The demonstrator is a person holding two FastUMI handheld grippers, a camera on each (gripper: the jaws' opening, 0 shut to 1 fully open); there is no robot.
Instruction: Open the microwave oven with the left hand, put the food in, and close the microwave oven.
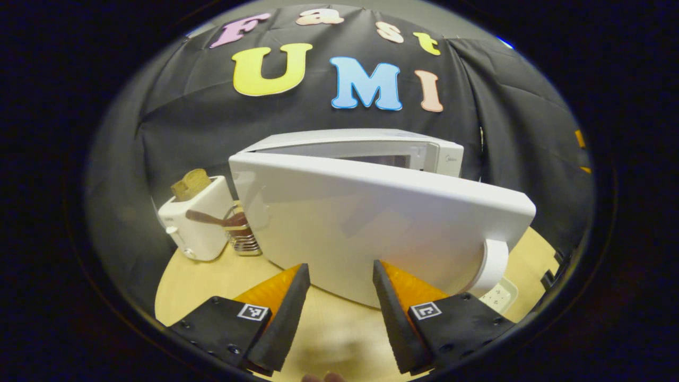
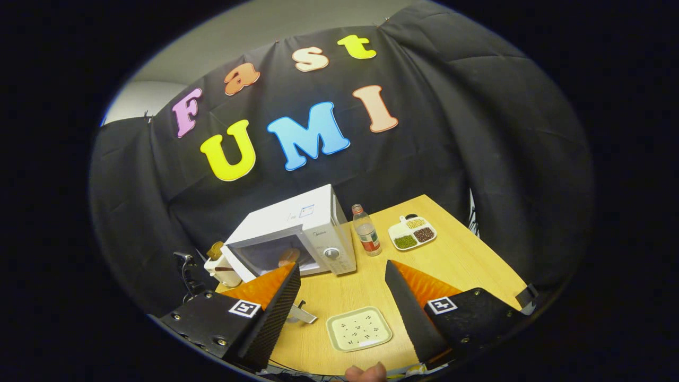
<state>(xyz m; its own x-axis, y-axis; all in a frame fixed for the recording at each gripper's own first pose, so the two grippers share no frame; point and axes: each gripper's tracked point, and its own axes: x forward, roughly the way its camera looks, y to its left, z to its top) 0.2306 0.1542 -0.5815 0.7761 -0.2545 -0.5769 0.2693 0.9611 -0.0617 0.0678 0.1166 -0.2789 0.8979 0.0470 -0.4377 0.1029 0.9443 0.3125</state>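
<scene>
In the left gripper view, the left gripper [image 1: 337,297] is seen with its jaws spread wide and nothing held between them. Directly ahead, the white door [image 1: 371,233] of the microwave oven [image 1: 366,146] stands swung out toward the camera, so that much of the oven's opening is blocked from sight; only a strip of the cavity can be made out above the door's top edge. A round white handle [image 1: 492,265] is seen at the door's right end. To the left of the door a white toaster [image 1: 196,223] is placed on the wooden table [image 1: 201,276], with a slice of bread [image 1: 190,183] standing in its slot. A metal rack [image 1: 241,233] is seen between toaster and door.

In the right gripper view, the right gripper [image 2: 342,302] is likewise held with its jaws wide apart and empty, above the table [image 2: 467,260]. The microwave oven [image 2: 297,233] is seen farther back, and something brownish [image 2: 288,257] can be made out in its opening; whether it is the food cannot be told. A bottle [image 2: 366,229] stands just right of the oven, and a divided dish [image 2: 412,232] of beans lies beyond it. A pale square tray [image 2: 359,329] lies on the table between the fingers.
</scene>
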